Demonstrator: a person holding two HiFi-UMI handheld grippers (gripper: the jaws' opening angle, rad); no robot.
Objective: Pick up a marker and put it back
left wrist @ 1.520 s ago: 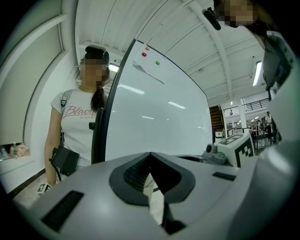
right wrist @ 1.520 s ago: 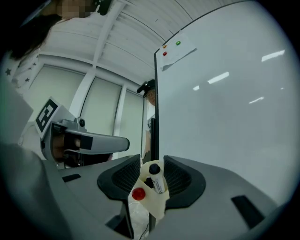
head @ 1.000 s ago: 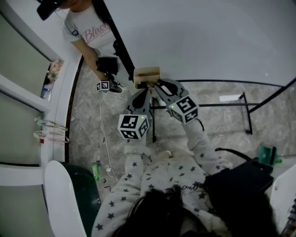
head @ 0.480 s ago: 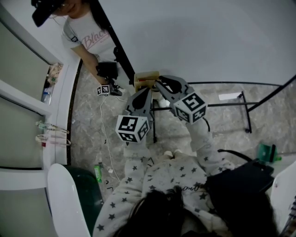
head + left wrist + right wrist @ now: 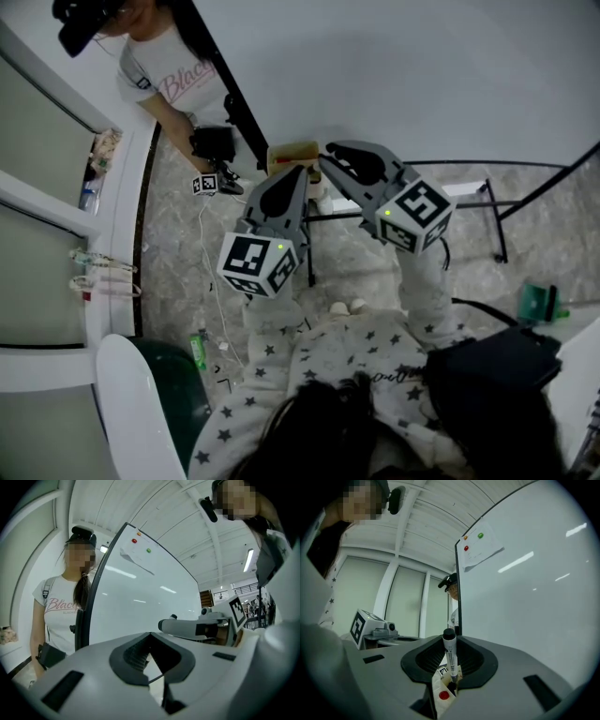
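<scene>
A black-capped marker [image 5: 450, 656] with a white barrel stands upright between the jaws of my right gripper [image 5: 450, 641], which is shut on it. Under the marker's lower end sits a small wooden holder [image 5: 442, 688] with a red dot; in the head view this holder [image 5: 293, 155] is at the whiteboard's bottom edge. The right gripper [image 5: 325, 161] points at it from the right. My left gripper [image 5: 298, 174] is beside it on the left, jaws together with nothing between them. The marker itself is hidden in the head view.
The whiteboard [image 5: 403, 75] rises ahead on a black frame with floor legs [image 5: 497, 220]. Another person [image 5: 173, 80] stands at its left edge, holding a black device. A green chair [image 5: 141, 403] is at the lower left and a black bag [image 5: 497, 370] at the lower right.
Both grippers have risen toward the head camera. The right one drifted right and the left one slightly left. Their tips stay near the wooden holder.
</scene>
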